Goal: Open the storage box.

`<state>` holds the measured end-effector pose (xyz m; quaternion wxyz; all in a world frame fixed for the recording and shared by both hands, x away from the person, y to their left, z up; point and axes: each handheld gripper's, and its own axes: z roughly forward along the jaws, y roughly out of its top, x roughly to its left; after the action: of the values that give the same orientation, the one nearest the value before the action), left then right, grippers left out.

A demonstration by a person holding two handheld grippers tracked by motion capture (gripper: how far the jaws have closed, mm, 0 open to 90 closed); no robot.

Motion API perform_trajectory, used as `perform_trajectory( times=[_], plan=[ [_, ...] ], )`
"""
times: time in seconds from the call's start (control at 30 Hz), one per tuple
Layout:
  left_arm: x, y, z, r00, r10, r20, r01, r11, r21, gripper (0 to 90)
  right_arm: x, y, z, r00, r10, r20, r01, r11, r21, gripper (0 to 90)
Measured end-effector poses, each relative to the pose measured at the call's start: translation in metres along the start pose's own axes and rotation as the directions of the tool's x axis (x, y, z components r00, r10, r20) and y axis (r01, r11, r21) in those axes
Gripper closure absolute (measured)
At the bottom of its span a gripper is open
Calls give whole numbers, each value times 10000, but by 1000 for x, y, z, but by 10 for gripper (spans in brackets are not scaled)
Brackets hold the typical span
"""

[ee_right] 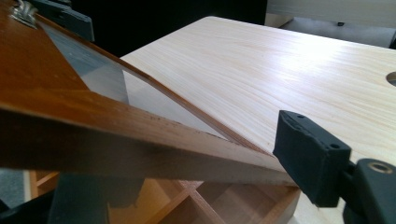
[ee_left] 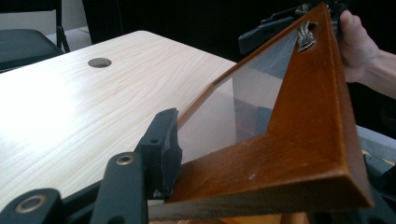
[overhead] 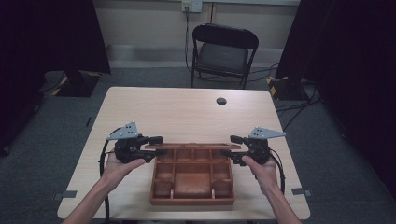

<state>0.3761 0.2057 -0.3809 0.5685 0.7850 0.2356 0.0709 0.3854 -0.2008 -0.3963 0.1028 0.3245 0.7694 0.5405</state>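
A reddish-brown wooden compartment box [overhead: 192, 175] sits on the near half of the light wood table [overhead: 187, 112], its inside split by thin partitions into small cells along the far side and flanks, with one larger cell in the middle. Its lid [ee_left: 299, 140] — a wooden frame around a clear pane, with a small metal clasp [ee_left: 306, 33] on one rail — stands raised at the box's far edge, tilted.
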Motion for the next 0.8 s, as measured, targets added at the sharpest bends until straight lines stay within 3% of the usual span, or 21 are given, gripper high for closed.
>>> perform_trajectory(
  times=[0.13, 0.43, 0.8],
  plan=[
    [4, 0, 0, 9999, -78, -102, 78, 10000, -23, 485, -1, 2, 0, 10000, 3, 48, -3, 10000, -73, 279],
    [10, 0, 0, 9993, -231, -285, 223, 9994, -277, 476, -2, 7, 1, 9998, -103, -157, 99, 9996, -254, 398],
    [18, -5, 3, 9979, -420, -497, 411, 9990, -199, 470, -3, 9, 1, 9997, -20, -247, 7, 9985, -548, 389]
  ],
)
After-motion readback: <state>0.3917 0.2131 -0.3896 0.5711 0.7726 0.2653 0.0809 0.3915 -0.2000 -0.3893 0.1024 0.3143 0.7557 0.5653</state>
